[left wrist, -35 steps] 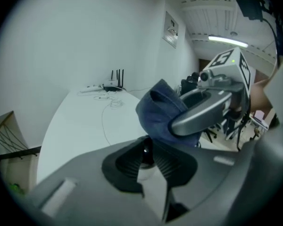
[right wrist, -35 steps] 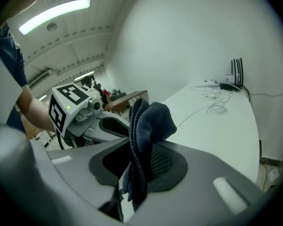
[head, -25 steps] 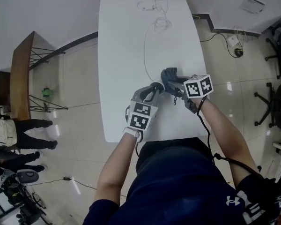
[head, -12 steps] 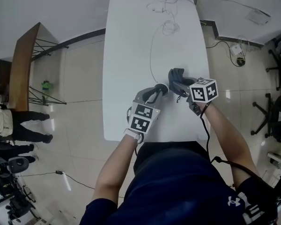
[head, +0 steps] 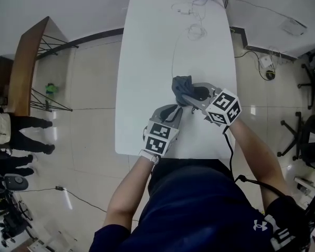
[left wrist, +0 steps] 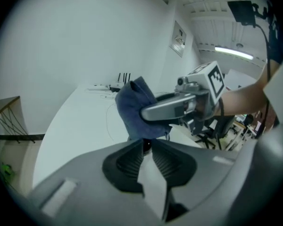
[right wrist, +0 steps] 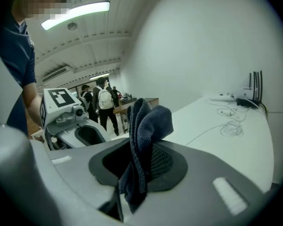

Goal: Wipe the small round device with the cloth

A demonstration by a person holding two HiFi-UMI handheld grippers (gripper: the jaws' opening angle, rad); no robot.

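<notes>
In the head view both bare forearms reach up from the bottom of the frame and meet over the near end of the white counter (head: pixel 157 46), just below the frame's centre. The left forearm (head: pixel 127 193) runs up and to the right. Its left tongs (head: pixel 174 111) point to the upper right, angled down at the counter. The right forearm (head: pixel 254 154) comes in from the lower right. The right tongs (head: pixel 188 94) point left, rolled so their marker cube (head: pixel 222 108) sits tilted.

The right tongs are clamped tight on the dark blue cloth (right wrist: pixel 148 121). It is folded, with its long axis along the jaws, and its free end bunches past the tips, toward the upper left in the head view. The left tongs stand narrow, pinching the small round device (left wrist: pixel 145 144). Only a dark sliver of it shows at the tips, so its facing cannot be told. The cloth sits just beyond it; whether they touch is unclear
</notes>
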